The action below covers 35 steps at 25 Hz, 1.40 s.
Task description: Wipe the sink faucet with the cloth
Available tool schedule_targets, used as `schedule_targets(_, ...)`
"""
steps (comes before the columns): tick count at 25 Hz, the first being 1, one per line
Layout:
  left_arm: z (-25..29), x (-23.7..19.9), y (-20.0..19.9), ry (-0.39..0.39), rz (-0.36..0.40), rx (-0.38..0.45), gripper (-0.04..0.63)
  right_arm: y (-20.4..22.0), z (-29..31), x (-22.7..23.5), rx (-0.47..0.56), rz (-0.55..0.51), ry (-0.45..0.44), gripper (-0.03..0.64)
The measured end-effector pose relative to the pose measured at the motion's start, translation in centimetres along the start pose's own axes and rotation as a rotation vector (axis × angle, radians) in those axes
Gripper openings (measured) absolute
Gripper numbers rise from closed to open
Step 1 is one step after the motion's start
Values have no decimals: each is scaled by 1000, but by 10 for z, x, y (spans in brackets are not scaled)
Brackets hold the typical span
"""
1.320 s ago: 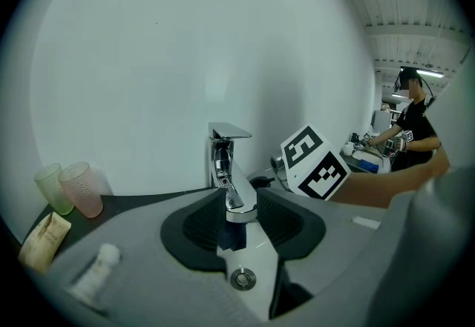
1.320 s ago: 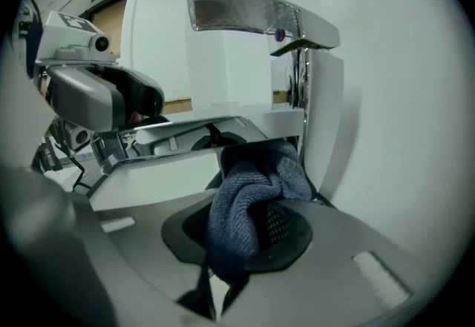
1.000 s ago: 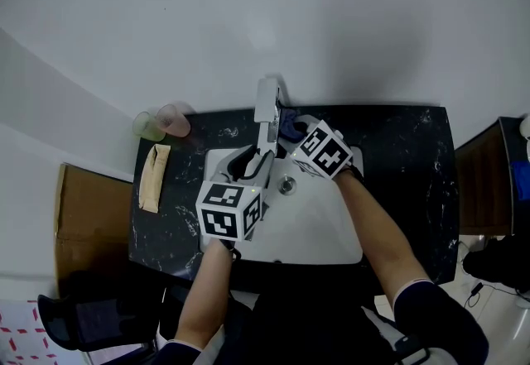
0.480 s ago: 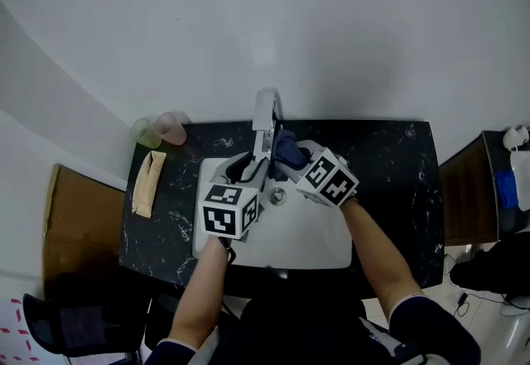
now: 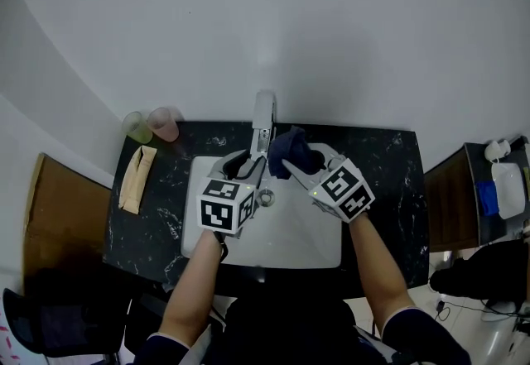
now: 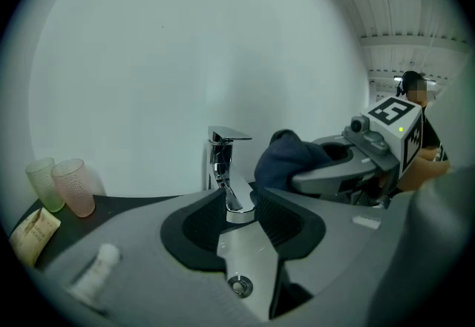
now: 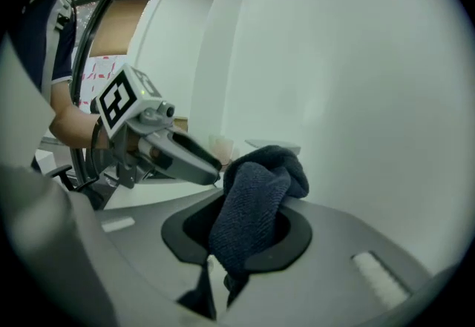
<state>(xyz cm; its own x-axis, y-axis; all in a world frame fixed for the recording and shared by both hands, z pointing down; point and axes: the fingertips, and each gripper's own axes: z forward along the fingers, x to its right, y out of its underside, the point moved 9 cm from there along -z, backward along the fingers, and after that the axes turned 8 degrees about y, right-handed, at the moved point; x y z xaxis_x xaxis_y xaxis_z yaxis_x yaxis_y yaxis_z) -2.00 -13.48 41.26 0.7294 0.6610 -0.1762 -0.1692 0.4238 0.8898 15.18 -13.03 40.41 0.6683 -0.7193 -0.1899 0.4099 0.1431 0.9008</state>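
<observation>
The chrome faucet [image 5: 263, 117] stands at the back of the white sink [image 5: 286, 243]. My left gripper [image 5: 252, 163] is shut on its spout [image 6: 239, 207], the pads pressing on both sides just above the basin. The handle [image 6: 226, 136] rises behind them. My right gripper [image 5: 300, 166] is shut on a dark blue cloth [image 5: 291, 152], which it holds in the air to the right of the faucet, level with its top. In the right gripper view the cloth [image 7: 260, 177] bulges out of the jaws and hides most of the faucet. The left gripper view shows the cloth [image 6: 286, 162] apart from the faucet.
A green cup [image 5: 137, 127] and a pink cup [image 5: 164, 123] stand at the back left of the black marble counter [image 5: 381, 181]. A tan packet [image 5: 135, 180] lies beside them. The drain [image 6: 239, 287] sits in the basin. A white wall rises close behind the faucet.
The right gripper has lifted the cloth up and away from the faucet's right side, toward the near right. The left gripper has stayed on the spout.
</observation>
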Motion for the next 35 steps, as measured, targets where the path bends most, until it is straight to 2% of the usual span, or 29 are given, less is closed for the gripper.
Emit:
schedule_targets(4,0,0,0,13,0,9,135,-32,-11,17,74,-36,55,72)
schedule_targets(10,1,1,-3,21,17,-6,135,-78,0,29,128,-96,52,72)
schedule_targets(17,2,2,-3,17,59,-20,137,-90,57,36,-27,-190,-15,72)
schedule_targets(22,2,1,-4,26,63,-8,135,-97,76,54,-75,-160,-2,74)
schedule_targets(27,1,0,-1,37,52,-4,135,-94,89,71,-77,-81,73,74)
schedule_targets(35,2,1,-2,35,57,-3,135,-77,78,84,-11,33,226,72)
